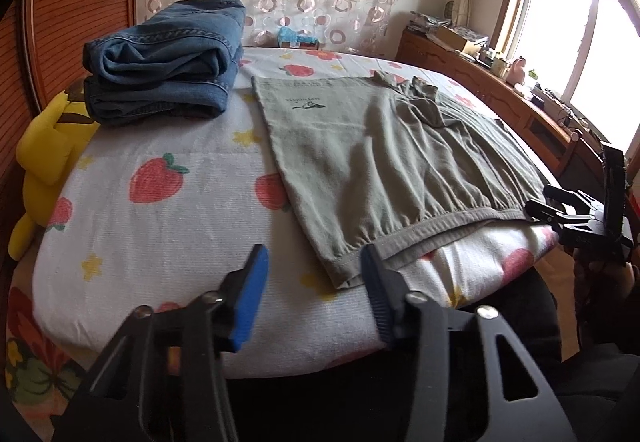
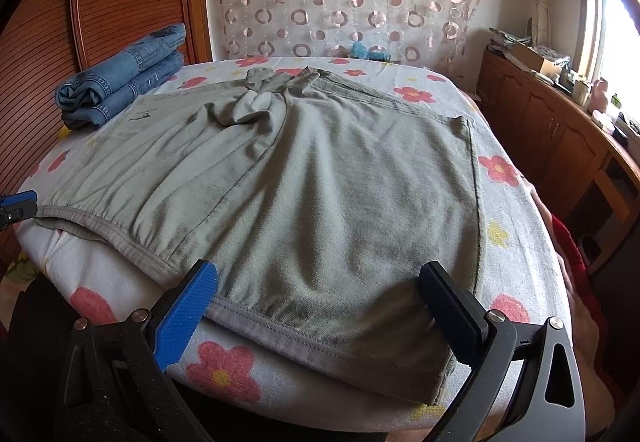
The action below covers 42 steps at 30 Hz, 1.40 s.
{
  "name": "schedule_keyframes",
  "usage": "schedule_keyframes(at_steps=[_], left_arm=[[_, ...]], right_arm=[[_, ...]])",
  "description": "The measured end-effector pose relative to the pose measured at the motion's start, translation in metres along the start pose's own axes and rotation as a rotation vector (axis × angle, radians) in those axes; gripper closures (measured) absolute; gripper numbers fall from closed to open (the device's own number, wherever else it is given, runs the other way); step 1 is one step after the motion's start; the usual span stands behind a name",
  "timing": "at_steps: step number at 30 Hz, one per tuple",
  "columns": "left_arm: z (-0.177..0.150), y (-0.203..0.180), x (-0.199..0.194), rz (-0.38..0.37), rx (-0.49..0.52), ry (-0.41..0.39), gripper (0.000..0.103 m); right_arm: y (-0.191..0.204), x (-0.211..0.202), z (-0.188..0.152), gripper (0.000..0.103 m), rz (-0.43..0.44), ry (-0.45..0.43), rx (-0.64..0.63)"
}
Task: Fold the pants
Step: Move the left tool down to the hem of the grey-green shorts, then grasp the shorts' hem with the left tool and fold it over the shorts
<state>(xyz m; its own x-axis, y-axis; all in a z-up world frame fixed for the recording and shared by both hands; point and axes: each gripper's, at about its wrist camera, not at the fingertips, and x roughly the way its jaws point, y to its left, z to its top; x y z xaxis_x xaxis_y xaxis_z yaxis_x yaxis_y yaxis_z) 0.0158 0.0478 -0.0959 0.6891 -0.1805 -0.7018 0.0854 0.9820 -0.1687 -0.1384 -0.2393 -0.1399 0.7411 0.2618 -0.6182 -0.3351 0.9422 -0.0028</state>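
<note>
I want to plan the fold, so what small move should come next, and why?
Probably ease the left gripper onto the near corner of the grey-green cotton pants and close. Its jaws stand apart with the waistband corner beside one pad, not clamped. The right gripper already straddles the hem, also open.

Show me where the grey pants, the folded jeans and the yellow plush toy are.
grey pants (image 2: 304,178): right wrist view, middle of the flat cloth.
folded jeans (image 1: 168,58): left wrist view, front of the stacked folds.
yellow plush toy (image 1: 48,146): left wrist view, its body beside the bed's left edge.
</note>
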Motion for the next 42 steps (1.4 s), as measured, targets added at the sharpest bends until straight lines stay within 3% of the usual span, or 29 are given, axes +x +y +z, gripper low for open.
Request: schedule_keyframes(at_steps=[4, 18, 19, 21, 28, 30, 35, 42], left_arm=[[-0.001, -0.003, 0.002, -0.011, 0.010, 0.014, 0.073], [0.001, -0.008, 0.008, 0.011, 0.042, 0.036, 0.073], [0.001, -0.009, 0.008, 0.006, 0.049, 0.036, 0.075], [0.002, -0.013, 0.009, -0.010, 0.066, 0.041, 0.093], [0.020, -0.023, -0.001, -0.038, 0.105, 0.006, 0.097], [0.028, -0.028, -0.005, -0.056, 0.118, -0.008, 0.097], [0.048, -0.044, -0.009, -0.095, 0.150, -0.038, 0.097], [0.078, -0.083, -0.012, -0.159, 0.230, -0.083, 0.097]], right_arm=[[0.000, 0.004, 0.003, 0.002, -0.001, -0.008, -0.001], [-0.001, 0.016, 0.017, 0.002, -0.002, -0.010, -0.006], [-0.001, 0.016, 0.017, 0.002, -0.002, -0.009, -0.006], [-0.002, 0.016, 0.016, 0.002, 0.000, -0.009, -0.007], [-0.001, 0.020, 0.022, 0.002, 0.007, 0.002, -0.019], [-0.001, 0.020, 0.024, 0.005, 0.014, 0.007, -0.022], [-0.003, 0.019, 0.034, 0.029, 0.050, 0.027, -0.036], [-0.011, 0.009, 0.036, 0.037, 0.058, 0.003, -0.004]])
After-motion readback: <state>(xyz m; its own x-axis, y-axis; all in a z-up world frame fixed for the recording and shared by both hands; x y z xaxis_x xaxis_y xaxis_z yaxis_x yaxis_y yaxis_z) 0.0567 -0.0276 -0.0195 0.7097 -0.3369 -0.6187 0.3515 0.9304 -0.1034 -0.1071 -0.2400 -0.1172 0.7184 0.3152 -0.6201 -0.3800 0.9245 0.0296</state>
